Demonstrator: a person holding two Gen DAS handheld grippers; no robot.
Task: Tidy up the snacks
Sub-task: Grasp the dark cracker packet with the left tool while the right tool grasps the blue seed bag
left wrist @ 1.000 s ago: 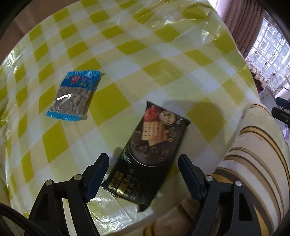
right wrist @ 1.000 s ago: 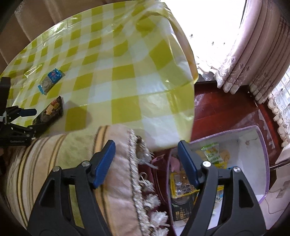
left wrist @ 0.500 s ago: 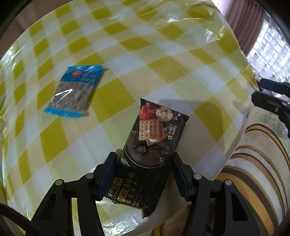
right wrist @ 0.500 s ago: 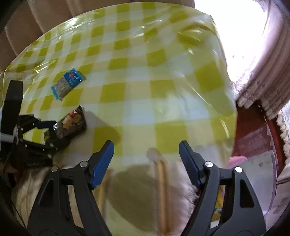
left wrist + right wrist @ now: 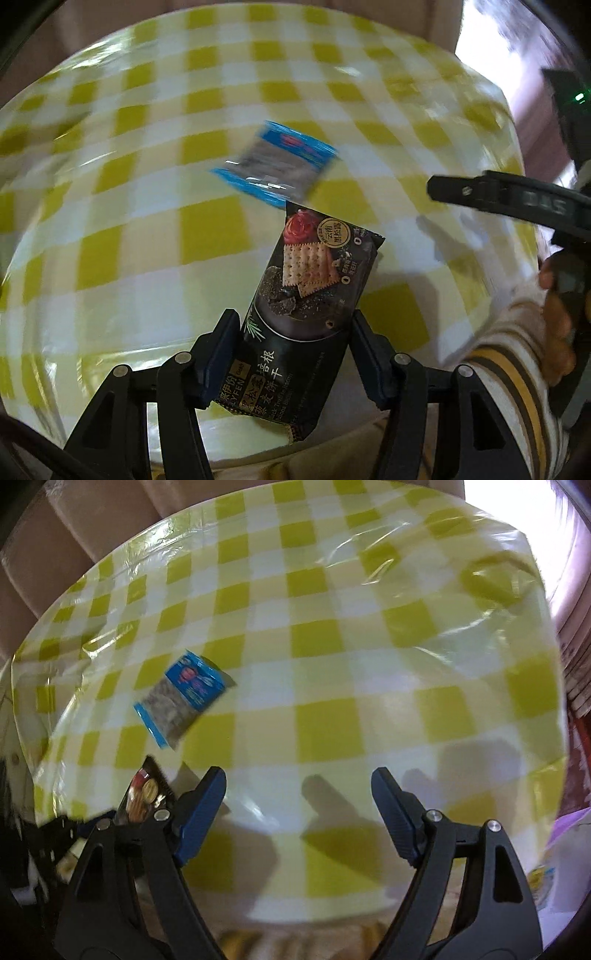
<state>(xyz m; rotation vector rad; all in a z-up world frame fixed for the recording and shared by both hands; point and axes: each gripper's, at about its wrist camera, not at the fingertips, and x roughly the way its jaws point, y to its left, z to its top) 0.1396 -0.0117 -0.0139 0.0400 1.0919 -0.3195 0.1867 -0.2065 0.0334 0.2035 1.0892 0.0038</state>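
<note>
Black glossy cracker packet (image 5: 308, 295) clamped in left gripper (image 5: 291, 354) above yellow-checked plastic tablecloth (image 5: 147, 236), likely bound for storage; right gripper (image 5: 299, 805) empty, jaws opening, next presumably toward blue-ended clear snack packet (image 5: 184, 696) lying on cloth.

A round counter (image 5: 332, 716) under a glossy yellow-and-white checked plastic cloth; pinkish pleated curtains (image 5: 576, 602) hang beyond it.

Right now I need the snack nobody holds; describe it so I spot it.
On the checked tablecloth lies one loose packet, beyond the left gripper. It is clear with blue ends, unlike the black cracker pack in the fingers.
</note>
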